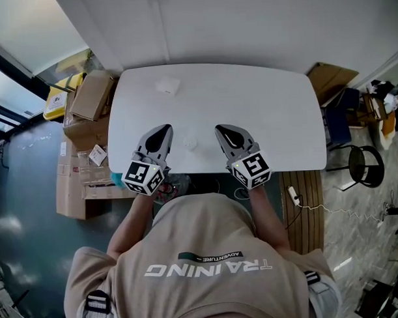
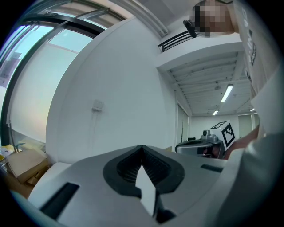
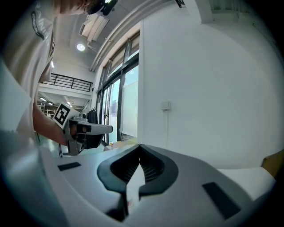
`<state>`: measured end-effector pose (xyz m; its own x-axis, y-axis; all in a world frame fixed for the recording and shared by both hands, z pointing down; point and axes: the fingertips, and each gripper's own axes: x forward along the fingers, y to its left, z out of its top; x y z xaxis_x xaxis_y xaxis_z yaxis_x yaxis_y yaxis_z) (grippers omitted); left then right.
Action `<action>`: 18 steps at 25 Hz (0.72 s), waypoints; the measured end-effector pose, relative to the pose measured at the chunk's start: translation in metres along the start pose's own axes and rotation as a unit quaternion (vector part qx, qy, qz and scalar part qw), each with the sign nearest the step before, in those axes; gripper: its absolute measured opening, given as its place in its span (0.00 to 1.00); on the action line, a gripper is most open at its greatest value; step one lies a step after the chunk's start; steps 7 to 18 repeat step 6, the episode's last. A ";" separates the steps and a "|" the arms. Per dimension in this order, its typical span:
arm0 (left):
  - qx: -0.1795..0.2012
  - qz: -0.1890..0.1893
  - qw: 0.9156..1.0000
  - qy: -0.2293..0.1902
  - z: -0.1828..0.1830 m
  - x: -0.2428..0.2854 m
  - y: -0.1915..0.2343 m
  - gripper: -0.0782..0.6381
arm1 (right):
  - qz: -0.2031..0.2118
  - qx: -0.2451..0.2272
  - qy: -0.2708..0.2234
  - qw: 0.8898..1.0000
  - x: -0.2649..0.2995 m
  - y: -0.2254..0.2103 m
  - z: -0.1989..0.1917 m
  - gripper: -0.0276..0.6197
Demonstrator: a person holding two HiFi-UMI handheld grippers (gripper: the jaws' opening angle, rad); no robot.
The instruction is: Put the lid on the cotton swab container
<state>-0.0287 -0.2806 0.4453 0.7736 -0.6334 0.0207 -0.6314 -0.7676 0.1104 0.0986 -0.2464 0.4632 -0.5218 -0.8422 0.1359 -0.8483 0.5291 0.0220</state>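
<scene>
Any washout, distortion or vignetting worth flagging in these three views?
Head view: even light, but the white table is so bright that the far pale item and the near pale item barely stand out. Left gripper view: heavy fisheye curving, black corners, left gripper sharp. Right gripper view: same fisheye and corners, bright window, right gripper sharp.

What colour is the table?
The table is plain white, with no pattern. The head view shows it best.
</scene>
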 end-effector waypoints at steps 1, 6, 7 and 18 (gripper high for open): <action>-0.001 -0.001 1.000 0.001 -0.001 -0.001 0.000 0.13 | 0.000 0.001 0.002 1.000 0.000 0.001 -0.002 0.07; 0.000 0.002 1.000 0.003 -0.001 -0.004 0.006 0.13 | -0.001 0.000 -0.004 1.000 0.002 0.002 0.006 0.07; 0.000 0.002 1.000 0.003 -0.001 -0.004 0.006 0.13 | -0.001 0.000 -0.004 1.000 0.002 0.002 0.006 0.07; 0.000 0.002 1.000 0.003 -0.001 -0.004 0.006 0.13 | -0.001 0.000 -0.004 1.000 0.002 0.002 0.006 0.07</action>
